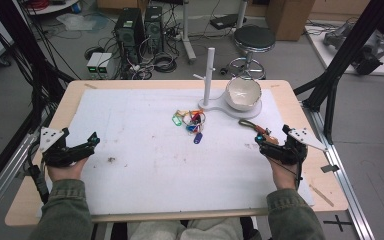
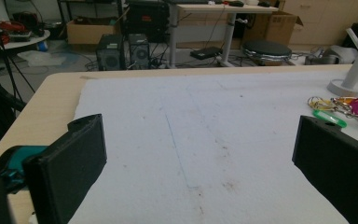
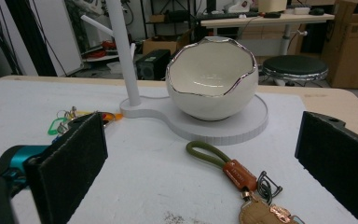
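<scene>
My left gripper (image 1: 80, 141) rests at the left of the white mat (image 1: 145, 165), open, with nothing between its jaws; in the left gripper view (image 2: 200, 168) bare mat lies ahead. My right gripper (image 1: 271, 138) sits at the right, open and empty too (image 3: 200, 172). Just in front of it lies an olive strap keychain (image 3: 214, 158) with a brown leather tab (image 1: 255, 126). A bunch of coloured key tags (image 1: 192, 122) lies mid-table (image 2: 345, 109) (image 3: 70, 119). Beyond stands a white egg-shaped bowl (image 1: 242, 94) (image 3: 214, 79) on a white stand (image 3: 256, 123).
The stand carries an upright white pole with a side peg (image 1: 209, 75) (image 3: 121, 46). The mat covers most of the wooden table (image 1: 300, 110). Black frame posts (image 1: 330, 95) flank the table. A stool (image 1: 254, 40) and computer towers (image 1: 130, 30) stand on the floor behind.
</scene>
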